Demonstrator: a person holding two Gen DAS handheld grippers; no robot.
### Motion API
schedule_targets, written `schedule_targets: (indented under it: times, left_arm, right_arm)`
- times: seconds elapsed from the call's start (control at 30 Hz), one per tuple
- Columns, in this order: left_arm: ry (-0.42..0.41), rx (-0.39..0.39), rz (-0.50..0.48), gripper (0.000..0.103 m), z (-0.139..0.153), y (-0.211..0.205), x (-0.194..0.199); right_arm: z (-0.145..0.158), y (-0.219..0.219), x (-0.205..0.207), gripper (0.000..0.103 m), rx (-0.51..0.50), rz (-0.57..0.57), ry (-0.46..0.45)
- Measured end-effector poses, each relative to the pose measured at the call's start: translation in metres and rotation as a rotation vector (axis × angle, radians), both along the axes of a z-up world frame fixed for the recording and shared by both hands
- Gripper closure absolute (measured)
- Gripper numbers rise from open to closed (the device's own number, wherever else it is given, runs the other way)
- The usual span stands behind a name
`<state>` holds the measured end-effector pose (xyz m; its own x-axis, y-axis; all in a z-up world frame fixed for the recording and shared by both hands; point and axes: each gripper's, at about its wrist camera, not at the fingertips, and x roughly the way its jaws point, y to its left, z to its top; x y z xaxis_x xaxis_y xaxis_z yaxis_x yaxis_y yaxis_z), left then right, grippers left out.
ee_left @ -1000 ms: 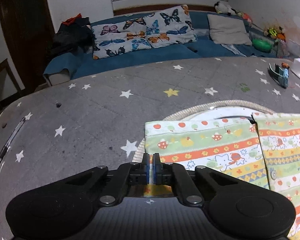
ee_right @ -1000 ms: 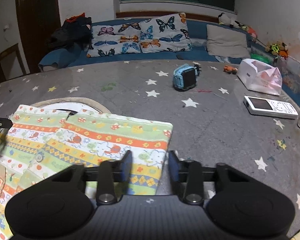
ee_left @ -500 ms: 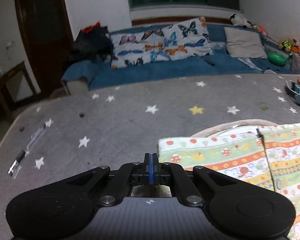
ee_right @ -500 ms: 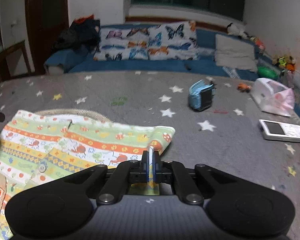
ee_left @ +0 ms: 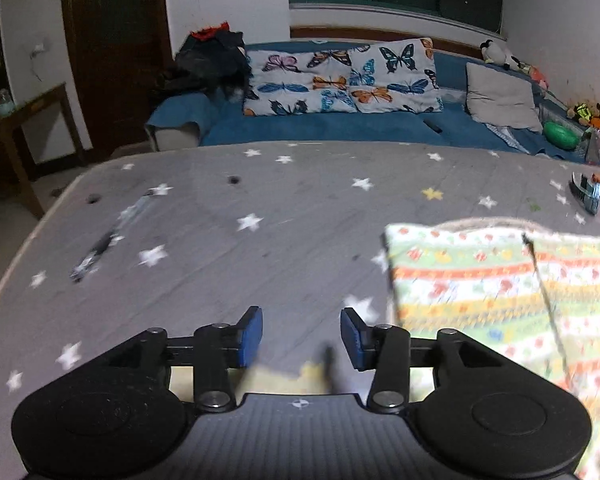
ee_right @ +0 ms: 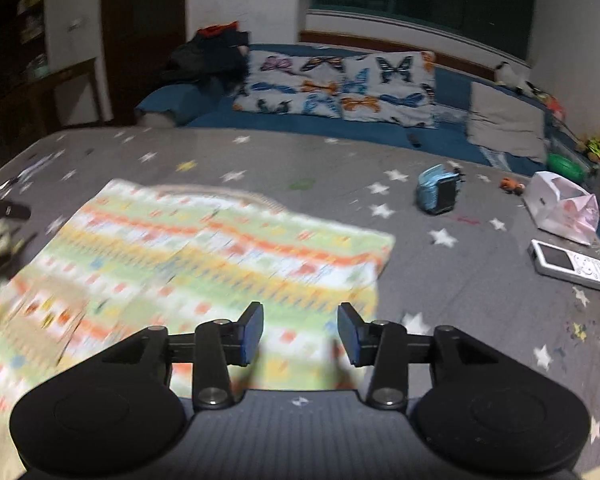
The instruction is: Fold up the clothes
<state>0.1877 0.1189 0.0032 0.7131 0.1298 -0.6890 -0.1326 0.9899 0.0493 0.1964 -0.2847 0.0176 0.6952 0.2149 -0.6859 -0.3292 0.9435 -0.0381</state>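
A striped, cartoon-print garment (ee_left: 500, 284) lies flat on the grey star-patterned table, blurred by motion. In the left wrist view it sits to the right of my left gripper (ee_left: 301, 338), which is open above bare table with nothing between its blue pads. In the right wrist view the garment (ee_right: 204, 264) spreads across the left and middle. My right gripper (ee_right: 300, 334) is open above the garment's near right part and holds nothing. The left gripper's tip (ee_right: 4, 211) shows at the far left edge.
A pen (ee_left: 100, 246) lies near the table's left edge. On the right are a small blue toy (ee_right: 438, 194), a white bag (ee_right: 562, 212) and a white handheld device (ee_right: 572, 266). A blue sofa with butterfly pillows (ee_left: 340, 76) stands behind the table.
Both grippers have opened and let go of the garment, which now lies flat. Both have risen and pulled back; the left one has shifted left off the cloth.
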Motion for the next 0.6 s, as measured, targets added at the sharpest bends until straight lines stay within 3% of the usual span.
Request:
schedule_targets:
  times: [0.13, 0.37, 0.43, 0.47, 0.53, 0.6]
  left_arm:
    - [0.008, -0.002, -0.023, 0.048, -0.007, 0.002, -0.024]
    - [-0.002, 0.105, -0.074, 0.05, -0.019, -0.013, -0.037]
    - [0.007, 0.121, -0.063, 0.069, -0.023, -0.01, -0.037]
    - [0.011, 0.114, -0.056, 0.07, -0.025, -0.007, -0.039]
    - [0.0, 0.094, -0.03, 0.089, -0.024, 0.0, -0.045]
    - [-0.021, 0.067, 0.014, 0.091, -0.02, 0.011, -0.055]
  right_arm:
    - [-0.001, 0.009, -0.032, 0.05, -0.009, 0.057, 0.012]
    - [-0.006, 0.018, -0.068, 0.047, 0.004, 0.092, 0.043]
    - [-0.008, 0.019, -0.076, 0.044, -0.003, 0.092, 0.042]
    - [-0.009, 0.019, -0.08, 0.044, -0.007, 0.091, 0.041]
    - [-0.01, 0.018, -0.086, 0.044, -0.008, 0.084, 0.04]
    - [-0.011, 0.017, -0.09, 0.043, -0.004, 0.08, 0.039]
